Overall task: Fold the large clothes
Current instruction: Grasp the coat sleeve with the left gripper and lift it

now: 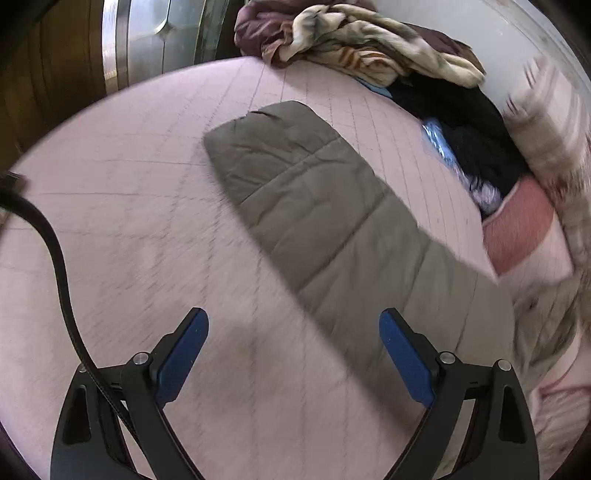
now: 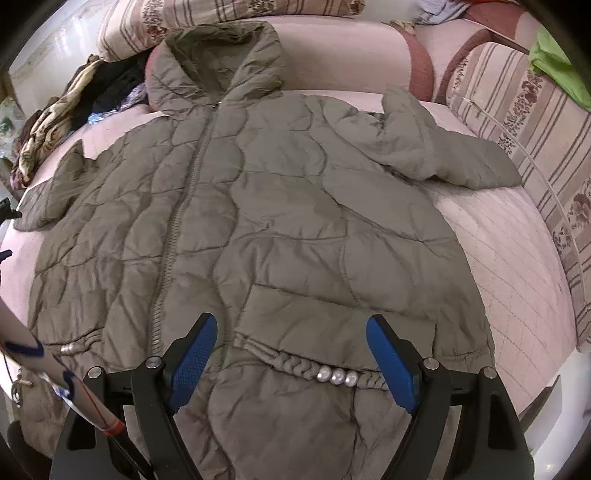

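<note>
Item 1: quilted olive jacket (image 2: 266, 206), hooded, zipped up the front, lying face-up and spread flat on the pink bed (image 2: 509, 258). All places below are given relative to the jacket.

- Hood (image 2: 221, 62): at the far end, partly propped against a striped pillow (image 2: 155, 22).
- Sleeves: 2, one out to each side; the one seen from the left wrist (image 1: 314, 206) lies straight along the bed cover.
- Hem: nearest the right camera, gathered, with a braided cord carrying 3 pearl beads (image 2: 337, 376).
- Loose clothes pile (image 2: 55, 122): beyond the jacket's far-left shoulder, well apart from the hem.

Handling, judged: padded, soft and light for its bulk; the smooth shell looks slippery and springy, so folds may puff open. Best holds look to be the cuff ends and the hem corners, where layers pinch thin; avoid the beads and zip.

Left hand-held gripper (image 1: 293, 354): fingers spread wide, nothing between them, above the bed just beside the sleeve.
Right hand-held gripper (image 2: 291, 358): fingers spread, over the hem by the beaded cord; not pinching cloth.
</note>
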